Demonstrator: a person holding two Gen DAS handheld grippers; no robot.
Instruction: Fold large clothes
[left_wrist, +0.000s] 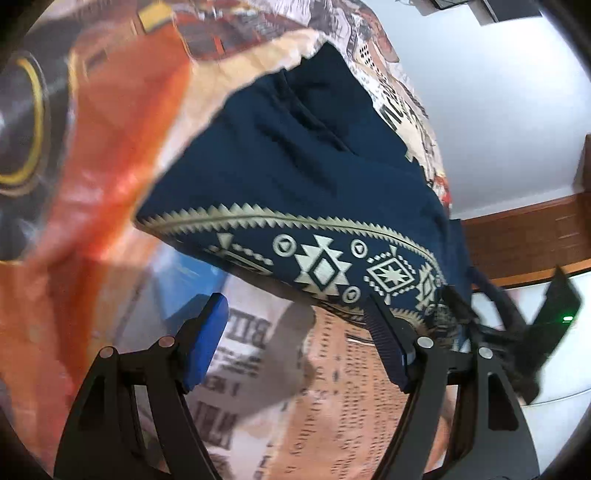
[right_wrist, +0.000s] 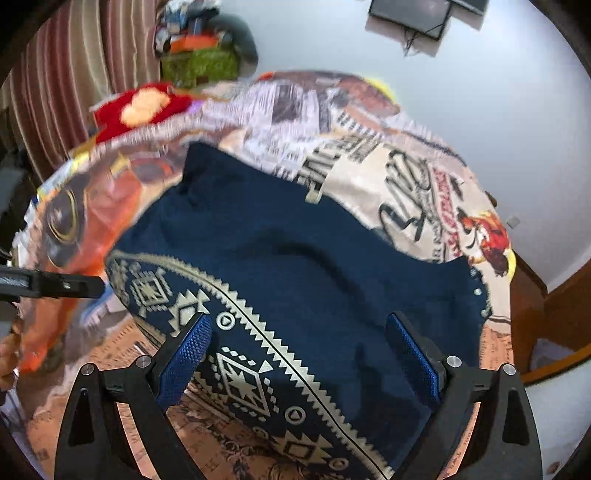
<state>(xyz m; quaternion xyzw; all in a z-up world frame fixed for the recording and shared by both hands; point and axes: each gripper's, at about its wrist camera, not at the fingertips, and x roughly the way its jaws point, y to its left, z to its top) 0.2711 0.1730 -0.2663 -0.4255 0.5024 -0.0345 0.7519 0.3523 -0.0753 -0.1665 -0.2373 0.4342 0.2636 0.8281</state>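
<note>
A navy blue garment (left_wrist: 295, 155) with a cream geometric border band (left_wrist: 325, 266) lies folded on a printed bedsheet (left_wrist: 332, 387). It also shows in the right wrist view (right_wrist: 314, 258), its border (right_wrist: 243, 369) running diagonally. My left gripper (left_wrist: 295, 339) is open and empty, just short of the border edge; its right finger (left_wrist: 384, 336) is close to the band. My right gripper (right_wrist: 299, 362) is open, above the garment, with nothing between its pads. The left gripper's finger (right_wrist: 55, 284) shows at the left of the right wrist view.
The bedsheet (right_wrist: 406, 177) has newspaper and cartoon prints. A red cushion (right_wrist: 144, 107) and a green pile (right_wrist: 199, 66) lie at the far side, with striped curtains (right_wrist: 74, 74) behind. A wooden bed frame (right_wrist: 535, 314) and white floor (right_wrist: 480, 92) are to the right.
</note>
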